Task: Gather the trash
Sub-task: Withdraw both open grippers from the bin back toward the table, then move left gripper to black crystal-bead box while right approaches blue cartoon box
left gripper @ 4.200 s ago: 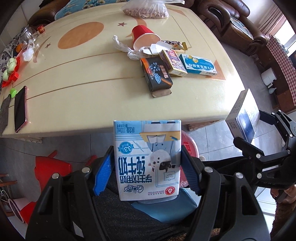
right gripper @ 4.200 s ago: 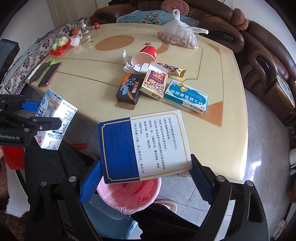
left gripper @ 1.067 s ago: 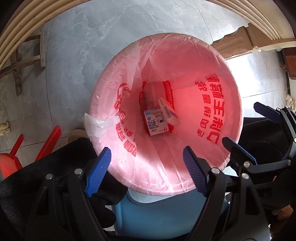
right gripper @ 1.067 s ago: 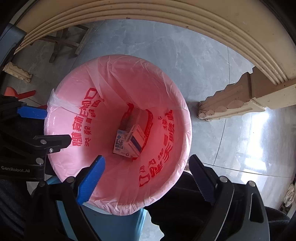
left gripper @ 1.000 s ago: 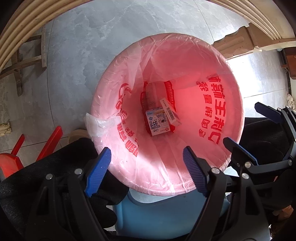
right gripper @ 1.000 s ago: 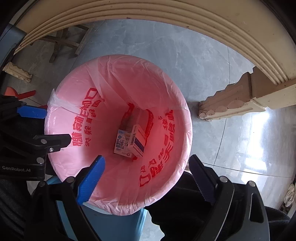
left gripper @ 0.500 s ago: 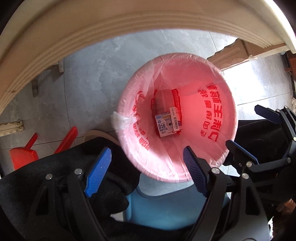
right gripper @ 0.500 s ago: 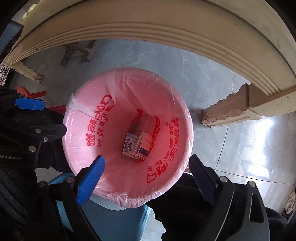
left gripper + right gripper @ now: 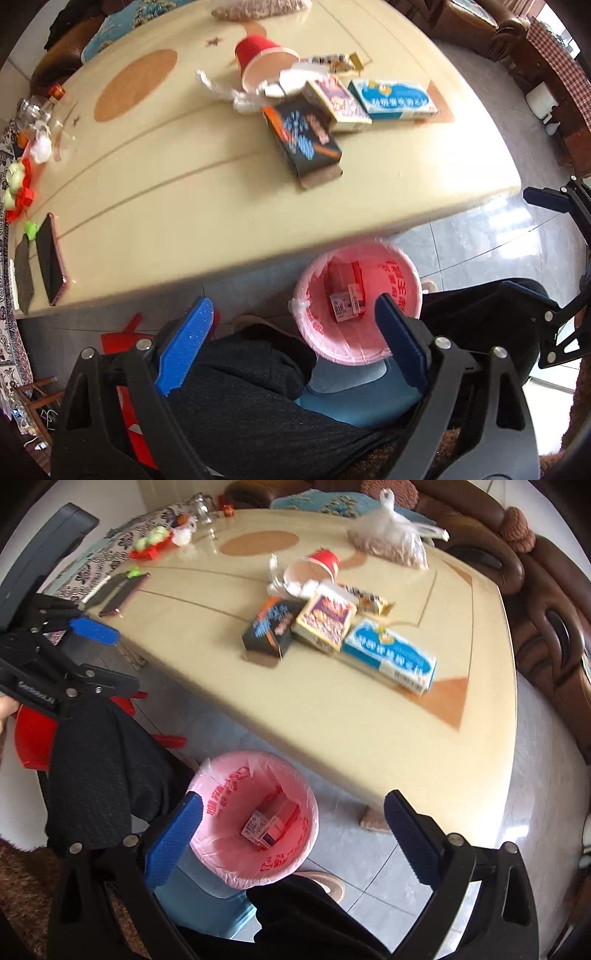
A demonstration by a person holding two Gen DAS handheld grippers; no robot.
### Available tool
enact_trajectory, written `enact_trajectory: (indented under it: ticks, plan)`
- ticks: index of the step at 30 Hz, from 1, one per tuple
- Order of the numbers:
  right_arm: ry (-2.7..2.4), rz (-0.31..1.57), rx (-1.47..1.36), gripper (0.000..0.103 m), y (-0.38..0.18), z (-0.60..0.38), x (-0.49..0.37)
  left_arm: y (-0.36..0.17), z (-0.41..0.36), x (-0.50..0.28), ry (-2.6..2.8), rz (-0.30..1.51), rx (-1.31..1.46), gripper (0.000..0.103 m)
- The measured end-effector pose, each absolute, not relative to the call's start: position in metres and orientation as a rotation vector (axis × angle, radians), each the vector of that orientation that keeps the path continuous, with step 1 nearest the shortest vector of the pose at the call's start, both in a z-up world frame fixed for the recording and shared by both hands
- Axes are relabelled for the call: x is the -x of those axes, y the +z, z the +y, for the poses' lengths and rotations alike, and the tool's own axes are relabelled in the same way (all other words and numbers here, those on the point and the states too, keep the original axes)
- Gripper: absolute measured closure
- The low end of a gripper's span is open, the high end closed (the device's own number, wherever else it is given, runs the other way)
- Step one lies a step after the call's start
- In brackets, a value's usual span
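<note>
A pink-lined trash bin point(image 9: 391, 347) point(image 9: 221, 797) stands on the floor below the table's near edge. The milk carton point(image 9: 341, 304) point(image 9: 253, 823) and a small box point(image 9: 356, 295) point(image 9: 275, 829) lie at its bottom. On the table lie a black box point(image 9: 301, 138) point(image 9: 271, 626), a yellow box point(image 9: 338, 103) point(image 9: 325, 622), a blue box point(image 9: 391, 99) point(image 9: 389, 657), a tipped red paper cup point(image 9: 264, 59) point(image 9: 314, 570), crumpled tissue point(image 9: 225, 92) and a wrapper point(image 9: 365, 600). My left gripper point(image 9: 295, 343) and right gripper point(image 9: 291, 840) are open and empty, above the bin.
A cream table point(image 9: 177, 177) point(image 9: 332, 709) carries a phone point(image 9: 51, 262), a plastic bag of nuts point(image 9: 388, 539), a glass jar point(image 9: 33, 110) and red-green toys point(image 9: 151, 542). A red stool point(image 9: 33, 734) and brown sofas point(image 9: 546, 602) stand around. The person's dark-clothed legs sit beside the bin.
Both grippers released the carton and box into the bin, then rose and tilted up. The view went from the bin's inside to the table top.
</note>
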State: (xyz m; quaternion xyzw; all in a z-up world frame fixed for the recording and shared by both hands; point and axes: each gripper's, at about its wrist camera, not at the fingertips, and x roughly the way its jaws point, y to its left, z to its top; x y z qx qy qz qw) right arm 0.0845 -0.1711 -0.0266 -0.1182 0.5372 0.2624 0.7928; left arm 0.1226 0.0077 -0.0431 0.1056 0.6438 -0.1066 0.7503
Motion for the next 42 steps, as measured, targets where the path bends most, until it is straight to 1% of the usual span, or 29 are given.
enact_trajectory:
  ticks: [3,7,13,21,32,37,42]
  plan:
    - [0.640,1.129,0.258,0.007,0.008,-0.179,-0.103,-0.006,0.003,-0.137,-0.266,1.387,-0.206,0.014]
    - [0.683,1.116,0.272,0.007,0.034,-0.191,-0.127,0.028,-0.014,-0.154,-0.250,1.351,-0.269,0.014]
    - [0.707,1.112,0.326,0.007,0.050,-0.209,-0.156,0.041,-0.034,-0.175,-0.266,1.382,-0.293,0.014]
    - [0.771,1.125,0.400,0.007,0.051,-0.214,-0.183,0.045,-0.054,-0.204,-0.245,1.412,-0.333,0.014]
    - [0.812,1.115,0.420,0.007,0.051,-0.216,-0.222,0.033,-0.075,-0.235,-0.268,1.454,-0.336,0.013]
    - [0.825,1.126,0.438,0.007,0.045,-0.215,-0.233,0.020,-0.078,-0.243,-0.272,1.487,-0.336,0.013]
    - [0.843,1.159,0.450,0.007,0.027,-0.212,-0.242,-0.004,-0.074,-0.253,-0.256,1.544,-0.307,0.013]
